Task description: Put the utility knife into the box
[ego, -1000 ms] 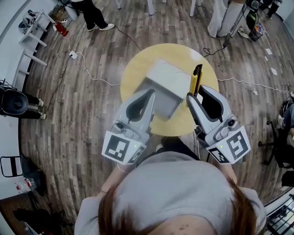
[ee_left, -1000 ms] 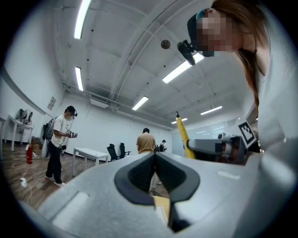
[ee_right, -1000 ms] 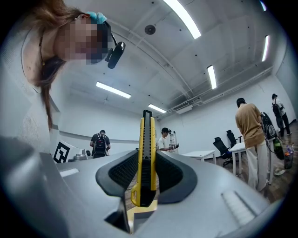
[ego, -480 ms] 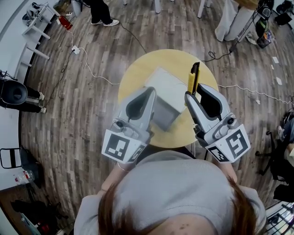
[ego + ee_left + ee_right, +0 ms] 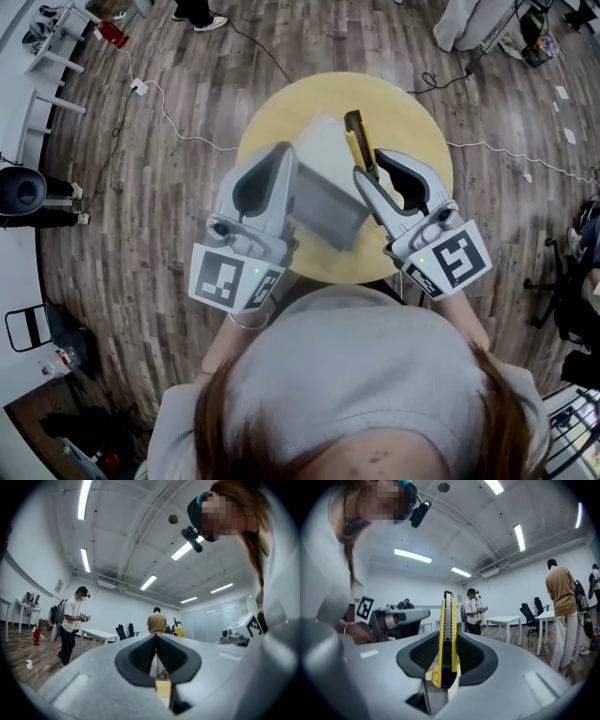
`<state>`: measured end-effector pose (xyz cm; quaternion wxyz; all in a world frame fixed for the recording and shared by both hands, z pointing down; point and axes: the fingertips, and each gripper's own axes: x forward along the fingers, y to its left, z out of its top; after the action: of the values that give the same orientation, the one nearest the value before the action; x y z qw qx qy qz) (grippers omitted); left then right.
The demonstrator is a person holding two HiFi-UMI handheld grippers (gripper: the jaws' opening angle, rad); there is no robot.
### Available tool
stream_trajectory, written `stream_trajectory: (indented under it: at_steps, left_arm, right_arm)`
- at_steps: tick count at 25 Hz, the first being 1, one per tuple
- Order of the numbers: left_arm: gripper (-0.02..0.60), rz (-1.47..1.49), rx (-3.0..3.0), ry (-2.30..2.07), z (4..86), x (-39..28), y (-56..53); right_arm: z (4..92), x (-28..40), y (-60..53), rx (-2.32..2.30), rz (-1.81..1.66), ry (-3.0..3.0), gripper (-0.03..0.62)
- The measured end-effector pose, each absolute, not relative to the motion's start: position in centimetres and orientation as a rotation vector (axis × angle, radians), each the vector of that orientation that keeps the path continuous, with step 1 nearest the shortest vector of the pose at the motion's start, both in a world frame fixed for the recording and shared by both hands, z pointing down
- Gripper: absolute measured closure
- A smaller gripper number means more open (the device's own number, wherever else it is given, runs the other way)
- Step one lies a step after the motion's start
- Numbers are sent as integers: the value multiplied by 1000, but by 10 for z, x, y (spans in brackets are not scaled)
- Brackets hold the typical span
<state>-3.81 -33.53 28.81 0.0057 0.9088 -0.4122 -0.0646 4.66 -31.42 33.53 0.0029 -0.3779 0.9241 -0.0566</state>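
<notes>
The right gripper (image 5: 373,167) fingers hold the yellow utility knife (image 5: 355,139) near the grey box (image 5: 328,204). The left gripper (image 5: 155,641) fingers are closed and empty.

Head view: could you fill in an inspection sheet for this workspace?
Surface: round yellow table on a wood-plank floor.
Job's things: grey box on the table; yellow utility knife held over the table, not yet in the box.
Clutter: nothing seen on the table.
Grippers: left gripper shut, empty; right gripper shut on the utility knife.
Cables: white cable and power strip on the floor.
Surroundings: standing person, white desk, office chair.
</notes>
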Motion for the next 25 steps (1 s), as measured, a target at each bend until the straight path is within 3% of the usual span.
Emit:
stream_trajectory:
  at_steps: [8, 25]
  left_arm:
    - [580, -148, 2791, -1309, 308, -57, -334]
    - [580, -133, 2738, -1335, 323, -87, -324]
  right_arm:
    - [476, 4, -304, -1181, -514, 3228, 474]
    - [624, -37, -281, -1170, -943, 3708, 474]
